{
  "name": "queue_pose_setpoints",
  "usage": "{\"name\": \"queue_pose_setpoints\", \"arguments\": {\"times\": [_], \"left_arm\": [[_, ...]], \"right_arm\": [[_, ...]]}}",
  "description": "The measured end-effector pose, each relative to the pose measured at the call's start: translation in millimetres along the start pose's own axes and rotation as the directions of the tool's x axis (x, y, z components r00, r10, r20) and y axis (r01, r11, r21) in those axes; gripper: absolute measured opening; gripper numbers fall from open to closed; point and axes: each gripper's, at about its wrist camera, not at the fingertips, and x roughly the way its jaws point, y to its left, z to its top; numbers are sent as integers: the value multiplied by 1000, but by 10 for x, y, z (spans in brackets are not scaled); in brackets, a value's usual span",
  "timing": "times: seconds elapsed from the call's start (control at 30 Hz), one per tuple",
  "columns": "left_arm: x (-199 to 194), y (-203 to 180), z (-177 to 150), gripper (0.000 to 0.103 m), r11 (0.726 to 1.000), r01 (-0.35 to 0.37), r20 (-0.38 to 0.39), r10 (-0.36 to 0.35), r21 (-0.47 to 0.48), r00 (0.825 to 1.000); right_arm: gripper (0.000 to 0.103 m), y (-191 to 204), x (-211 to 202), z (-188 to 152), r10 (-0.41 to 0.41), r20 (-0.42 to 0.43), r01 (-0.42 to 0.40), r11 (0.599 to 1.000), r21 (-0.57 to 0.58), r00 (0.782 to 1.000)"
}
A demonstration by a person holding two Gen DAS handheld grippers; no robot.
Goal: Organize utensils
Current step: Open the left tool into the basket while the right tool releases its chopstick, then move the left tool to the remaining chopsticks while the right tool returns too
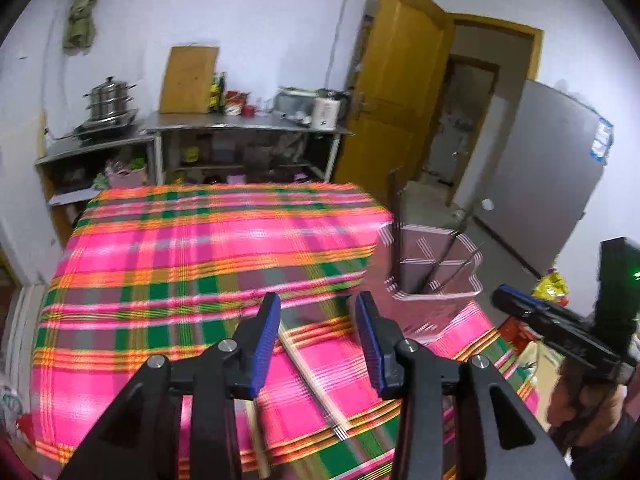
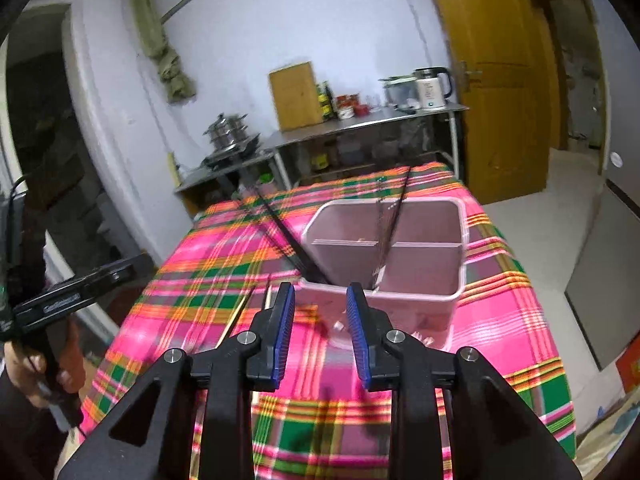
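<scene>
Pink plaid cloth (image 1: 168,264) is spread over the table, with green and orange bands crossing it. A pale pink plastic utensil holder (image 2: 420,276), divided into compartments, is stood near the right edge of the table. Dark chopsticks (image 2: 288,240) are leaned out of its near-left compartment, tilted toward the left, and thin metal utensils (image 2: 394,216) are stood upright at the centre divider. A pair of light wooden chopsticks (image 1: 316,380) is laid flat on the cloth, just below the left gripper (image 1: 318,332), whose blue-padded fingers are spread apart with nothing between them. The right gripper (image 2: 320,320) is held above the cloth just in front of the holder, its fingers likewise parted and nothing gripped. A steel shelf (image 1: 248,124) with kitchenware is seen against the far wall.
</scene>
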Motion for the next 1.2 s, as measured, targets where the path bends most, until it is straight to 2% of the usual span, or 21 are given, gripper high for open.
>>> {"name": "queue_pose_setpoints", "arguments": {"times": [0.3, 0.4, 0.6, 0.97, 1.2], "left_arm": [[324, 427, -430, 41, 993, -111, -123, 105, -50, 987], [476, 496, -537, 41, 990, -127, -166, 115, -63, 979], [828, 568, -744, 41, 988, -145, -243, 129, -51, 961], [1049, 600, -891, 41, 987, -154, -279, 138, -36, 950], [1092, 597, -943, 45, 987, -157, -285, 143, -27, 948]], "right_arm": [[28, 368, 511, -343, 45, -154, -58, 995, -78, 987], [27, 449, 703, -458, 45, -199, -63, 994, -88, 979], [18, 553, 1099, -613, 37, -279, -69, 992, -103, 959], [13, 620, 1635, -709, 27, -364, -72, 991, -111, 931], [13, 628, 1717, -714, 29, -368, -76, 991, -114, 929]]}}
